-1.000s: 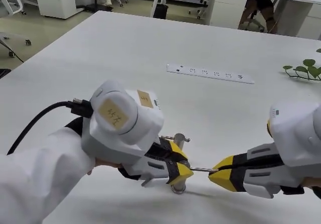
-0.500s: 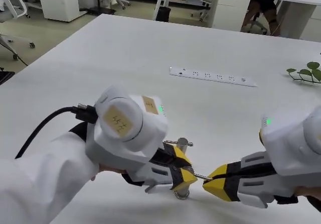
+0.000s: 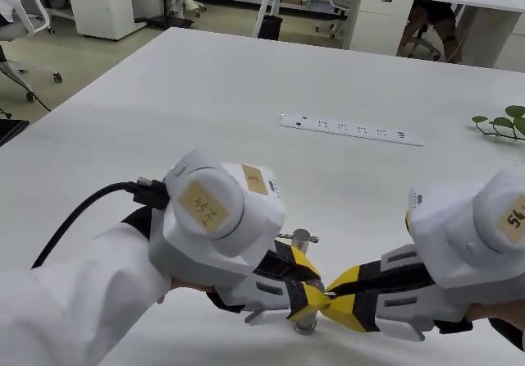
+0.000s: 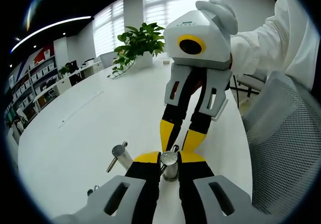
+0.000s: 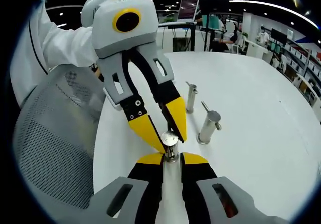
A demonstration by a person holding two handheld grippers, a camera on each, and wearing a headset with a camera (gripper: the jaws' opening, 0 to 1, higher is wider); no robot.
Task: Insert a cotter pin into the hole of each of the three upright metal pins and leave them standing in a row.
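Note:
My left gripper (image 3: 305,299) is shut on an upright metal pin (image 4: 170,166), whose base (image 3: 304,326) rests on the white table. My right gripper (image 3: 338,300) meets it tip to tip from the right, jaws shut on a thin cotter pin that is hidden between the yellow tips. In the right gripper view the held pin's head (image 5: 169,139) sits just past my right gripper (image 5: 170,158). Two more upright pins (image 5: 191,97) (image 5: 209,124) stand behind, each with a cotter pin through it. One of them (image 3: 301,239) shows just behind the left gripper.
A white power strip (image 3: 351,128) lies across the middle of the table (image 3: 205,95). A potted plant (image 3: 500,118) sits at the right edge. A black cable (image 3: 78,218) trails from the left gripper. Desks and chairs stand beyond the table.
The right gripper has moved left towards the left gripper. The stretch of cotter pin seen between the tips has shrunk away, and the yellow tips now touch.

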